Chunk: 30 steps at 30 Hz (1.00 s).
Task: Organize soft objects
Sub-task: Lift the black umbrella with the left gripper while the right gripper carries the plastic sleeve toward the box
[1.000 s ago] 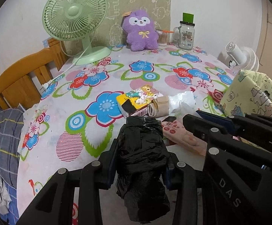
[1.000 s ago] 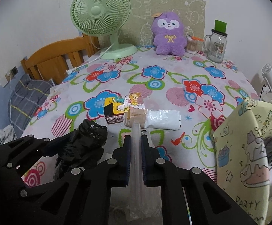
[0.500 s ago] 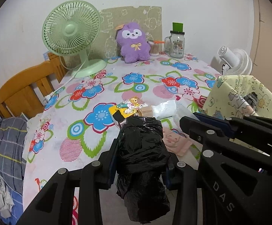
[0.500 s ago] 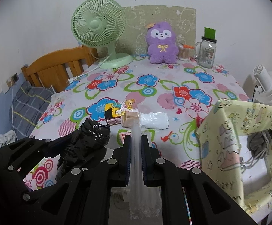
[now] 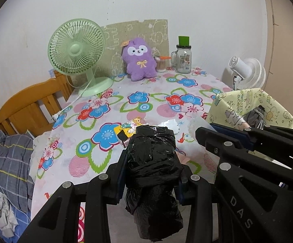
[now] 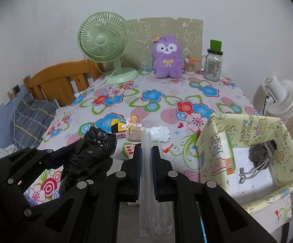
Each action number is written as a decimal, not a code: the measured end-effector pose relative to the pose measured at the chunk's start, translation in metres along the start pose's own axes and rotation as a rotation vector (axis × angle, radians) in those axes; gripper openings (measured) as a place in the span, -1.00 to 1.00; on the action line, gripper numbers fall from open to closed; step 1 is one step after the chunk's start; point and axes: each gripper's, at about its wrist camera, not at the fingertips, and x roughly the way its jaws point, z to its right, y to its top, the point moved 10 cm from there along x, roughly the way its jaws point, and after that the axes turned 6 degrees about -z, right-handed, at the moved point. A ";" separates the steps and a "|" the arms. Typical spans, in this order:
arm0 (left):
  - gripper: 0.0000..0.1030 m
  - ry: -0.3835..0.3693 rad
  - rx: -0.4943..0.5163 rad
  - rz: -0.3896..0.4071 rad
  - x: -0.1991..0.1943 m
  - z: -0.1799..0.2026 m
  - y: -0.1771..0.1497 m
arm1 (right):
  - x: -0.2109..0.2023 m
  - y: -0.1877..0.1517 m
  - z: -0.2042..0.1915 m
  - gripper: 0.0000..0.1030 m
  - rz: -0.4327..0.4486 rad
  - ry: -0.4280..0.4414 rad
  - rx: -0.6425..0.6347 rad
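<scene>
My left gripper (image 5: pixel 151 158) is shut on a bundle of black plastic bags (image 5: pixel 152 174), held above the near table edge; the bundle also shows in the right wrist view (image 6: pixel 91 151). My right gripper (image 6: pixel 146 156) is shut on a clear plastic bag pack (image 6: pixel 146 172) that hangs down between the fingers. A yellow patterned fabric bin (image 6: pixel 249 147) stands at the right, holding a grey drawstring pouch (image 6: pixel 261 154). A purple plush toy (image 6: pixel 167 57) sits at the back of the table.
The flowered tablecloth (image 6: pixel 152 97) carries a yellow packet (image 6: pixel 119 126), a tan packet (image 6: pixel 134 134) and a white bag (image 6: pixel 159 132). A green fan (image 6: pixel 106 44), a glass jar (image 6: pixel 213 64), a wooden chair (image 6: pixel 61 85) and a white fan (image 6: pixel 278 97) surround it.
Both grippers have drawn back and up from the table with their loads still held; the table looks farther away and the fabric bin shows more fully at the right.
</scene>
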 end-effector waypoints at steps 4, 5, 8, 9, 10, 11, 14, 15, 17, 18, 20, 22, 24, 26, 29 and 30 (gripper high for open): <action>-0.23 -0.002 0.001 0.016 -0.009 0.004 0.005 | -0.012 0.003 0.002 -0.75 0.016 -0.003 -0.001; -0.23 -0.002 0.001 0.019 -0.012 0.005 0.006 | -0.014 0.004 0.003 -0.75 0.021 -0.005 0.000; -0.23 0.000 0.007 0.034 -0.020 0.009 0.011 | -0.023 0.007 0.006 -0.75 0.036 -0.006 0.004; -0.23 -0.003 0.009 0.039 -0.022 0.011 0.013 | -0.026 0.008 0.007 -0.75 0.041 -0.006 0.003; -0.23 -0.003 0.010 0.042 -0.024 0.012 0.014 | -0.029 0.010 0.008 -0.75 0.046 -0.009 0.002; -0.23 -0.004 0.010 0.046 -0.026 0.013 0.016 | -0.032 0.012 0.010 -0.75 0.051 -0.011 0.000; -0.23 -0.005 0.017 0.055 -0.031 0.018 0.021 | -0.040 0.016 0.015 -0.75 0.062 -0.016 -0.002; -0.23 -0.004 0.020 0.060 -0.033 0.020 0.023 | -0.042 0.017 0.016 -0.75 0.065 -0.014 -0.002; -0.23 -0.001 0.024 0.067 -0.037 0.024 0.027 | -0.046 0.020 0.019 -0.75 0.070 -0.012 -0.001; -0.23 0.000 0.027 0.070 -0.039 0.026 0.029 | -0.049 0.021 0.021 -0.75 0.073 -0.013 -0.001; -0.23 0.004 0.033 0.075 -0.041 0.029 0.032 | -0.053 0.023 0.026 -0.75 0.078 -0.016 -0.001; -0.23 0.003 0.039 0.079 -0.043 0.035 0.036 | -0.056 0.025 0.031 -0.75 0.085 -0.020 0.004; -0.23 -0.003 0.045 0.080 -0.044 0.040 0.039 | -0.060 0.027 0.038 -0.75 0.092 -0.022 0.007; -0.23 -0.011 0.049 0.082 -0.045 0.045 0.043 | -0.062 0.029 0.043 -0.75 0.096 -0.026 0.008; -0.23 -0.018 0.054 0.086 -0.045 0.054 0.049 | -0.065 0.032 0.052 -0.75 0.098 -0.033 0.011; -0.23 -0.020 0.056 0.088 -0.045 0.057 0.051 | -0.066 0.033 0.055 -0.75 0.098 -0.033 0.012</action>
